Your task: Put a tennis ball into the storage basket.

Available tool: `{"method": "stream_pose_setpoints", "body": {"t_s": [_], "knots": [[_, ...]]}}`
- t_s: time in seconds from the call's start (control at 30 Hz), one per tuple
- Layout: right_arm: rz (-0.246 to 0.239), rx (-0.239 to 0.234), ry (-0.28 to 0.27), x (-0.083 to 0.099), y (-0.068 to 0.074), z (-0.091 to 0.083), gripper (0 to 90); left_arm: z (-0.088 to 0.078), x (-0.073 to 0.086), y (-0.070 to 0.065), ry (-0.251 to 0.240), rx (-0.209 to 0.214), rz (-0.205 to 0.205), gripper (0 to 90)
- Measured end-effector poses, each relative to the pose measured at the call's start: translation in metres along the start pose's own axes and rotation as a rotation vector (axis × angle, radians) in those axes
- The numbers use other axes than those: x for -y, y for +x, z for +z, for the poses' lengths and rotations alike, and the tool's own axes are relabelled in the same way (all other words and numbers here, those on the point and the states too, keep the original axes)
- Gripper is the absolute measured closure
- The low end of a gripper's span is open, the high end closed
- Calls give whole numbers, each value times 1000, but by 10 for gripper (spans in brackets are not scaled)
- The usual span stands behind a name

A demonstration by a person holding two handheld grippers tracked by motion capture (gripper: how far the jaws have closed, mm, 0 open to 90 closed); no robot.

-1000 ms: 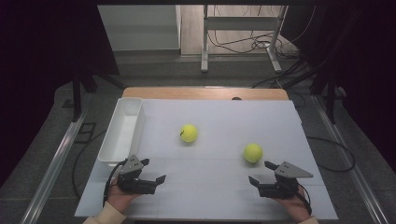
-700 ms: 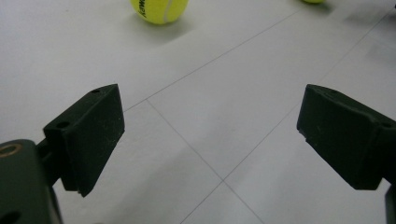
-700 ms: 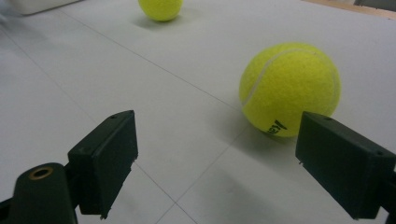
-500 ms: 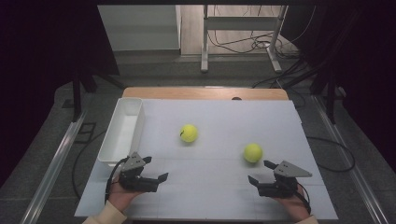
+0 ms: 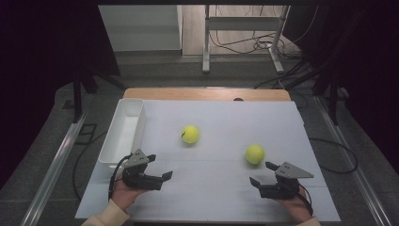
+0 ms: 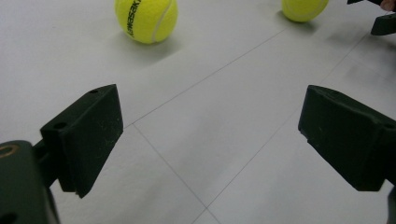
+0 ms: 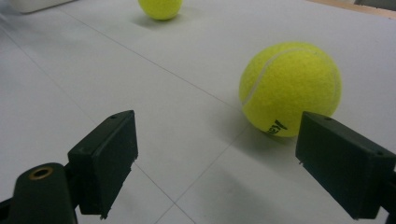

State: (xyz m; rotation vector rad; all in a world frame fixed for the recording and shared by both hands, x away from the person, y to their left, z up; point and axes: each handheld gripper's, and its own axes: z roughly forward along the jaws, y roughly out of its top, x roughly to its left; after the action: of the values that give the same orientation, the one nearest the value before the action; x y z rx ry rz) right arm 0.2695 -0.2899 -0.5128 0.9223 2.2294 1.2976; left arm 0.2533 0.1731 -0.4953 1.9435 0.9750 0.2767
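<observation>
High view: two fuzzy yellow-green tennis balls lie on the white table sheet [image 5: 211,188], well apart from each other. Nearer ball [image 5: 254,154] sits just ahead of the right gripper [image 5: 264,174]; farther ball [image 5: 190,134] rests mid-sheet, closer to the long white plastic bin [image 5: 123,129] at the left edge.

Change noted: left gripper [image 5: 162,179] has just been opening its jaws a little wider, nothing between them. Against the earlier high views both balls sit where they were and the hands have hardly shifted. Reading: a set-up moment, with no ball approached or picked yet and the bin seemingly unfilled.

Left gripper view: jaws wide apart over bare sheet, farther ball [image 6: 146,18] ahead and left, nearer ball [image 6: 303,8] far right.

Right gripper view: jaws wide apart, empty; nearer ball [image 7: 290,88] is close ahead, off toward the right-hand jaw, not between the pads.

Orientation: a ball has no long axis and no true heading. Only cues are the markings. On the nearer ball the white seam curves across the left face, with dark lettering low toward the sheet. On the farther ball the print faces the left gripper, on its left side.
</observation>
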Motion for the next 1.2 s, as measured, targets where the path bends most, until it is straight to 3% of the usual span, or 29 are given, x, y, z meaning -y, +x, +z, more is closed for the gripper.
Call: {"method": "stream_pose_setpoints", "body": {"t_s": [0.27,0.93,1.2], "knots": [[-3,2,1,0,0,0,134,7,-7,0,13,25,2,46],[-9,5,6,1,-1,0,134,19,-21,6,27,25,-37,54],[-12,5,6,1,-1,0,134,23,-29,7,22,27,-32,54]]}}
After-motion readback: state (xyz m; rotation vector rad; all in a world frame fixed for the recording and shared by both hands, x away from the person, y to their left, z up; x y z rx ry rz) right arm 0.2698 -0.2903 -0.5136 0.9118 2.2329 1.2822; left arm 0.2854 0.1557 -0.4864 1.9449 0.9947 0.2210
